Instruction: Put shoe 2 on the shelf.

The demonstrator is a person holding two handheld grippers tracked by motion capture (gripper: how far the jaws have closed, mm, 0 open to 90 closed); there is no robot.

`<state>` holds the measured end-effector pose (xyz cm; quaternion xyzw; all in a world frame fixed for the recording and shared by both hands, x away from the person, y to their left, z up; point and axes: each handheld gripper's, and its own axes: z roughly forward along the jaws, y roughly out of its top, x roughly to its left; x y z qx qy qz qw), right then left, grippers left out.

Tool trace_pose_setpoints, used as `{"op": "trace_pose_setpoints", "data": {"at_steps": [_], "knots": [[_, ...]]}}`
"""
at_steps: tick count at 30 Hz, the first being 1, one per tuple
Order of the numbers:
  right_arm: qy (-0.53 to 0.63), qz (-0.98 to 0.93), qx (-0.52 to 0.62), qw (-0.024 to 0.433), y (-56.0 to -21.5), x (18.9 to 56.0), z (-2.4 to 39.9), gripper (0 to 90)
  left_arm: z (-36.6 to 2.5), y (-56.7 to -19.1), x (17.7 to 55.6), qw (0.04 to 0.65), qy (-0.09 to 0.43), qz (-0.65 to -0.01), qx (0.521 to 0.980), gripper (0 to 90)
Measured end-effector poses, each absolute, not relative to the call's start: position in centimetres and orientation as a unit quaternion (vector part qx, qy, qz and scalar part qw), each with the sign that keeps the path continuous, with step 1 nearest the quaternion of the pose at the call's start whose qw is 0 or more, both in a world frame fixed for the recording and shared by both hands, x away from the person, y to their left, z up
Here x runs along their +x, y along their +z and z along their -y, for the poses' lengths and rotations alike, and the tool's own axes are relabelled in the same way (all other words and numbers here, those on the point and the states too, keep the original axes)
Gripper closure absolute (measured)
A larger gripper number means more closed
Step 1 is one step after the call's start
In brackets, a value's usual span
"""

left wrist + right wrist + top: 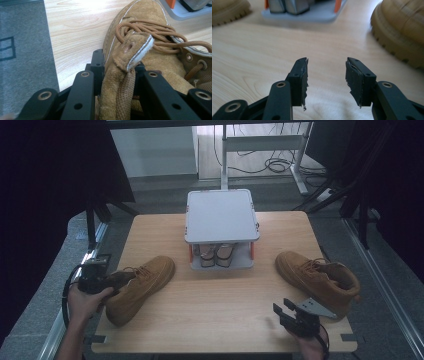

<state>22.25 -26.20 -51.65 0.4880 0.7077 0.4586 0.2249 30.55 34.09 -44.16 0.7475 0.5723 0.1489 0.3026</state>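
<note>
The left hand-held gripper [117,82] was clamped on the collar of the left boot [142,287], lying at the near left of the bench [220,295]. The right hand-held gripper [325,80] was held released, nothing between its jaws, near the right boot [317,280].

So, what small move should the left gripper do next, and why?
Probably lift a little. The left gripper already has its jaws around the collar of the left boot, which rests on the table; the right gripper is open over bare wood.
</note>
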Motion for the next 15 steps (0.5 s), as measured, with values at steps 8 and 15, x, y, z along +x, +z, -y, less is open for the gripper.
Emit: {"op": "trace_pose_setpoints", "data": {"at_steps": [8, 15], "knots": [[0.493, -0.675, 0.486, 0.255, -48.4, 21.0, 28.6, 52.8, -33.9, -44.2, 30.3, 0.305, 0.159, -0.566, 0.749, 73.5], [0.505, -0.677, 0.462, 0.271, -46.0, 20.6, 29.2, 52.8, -34.0, -44.2, 30.2, 0.310, 0.158, -0.564, 0.748, 74.1]]}}
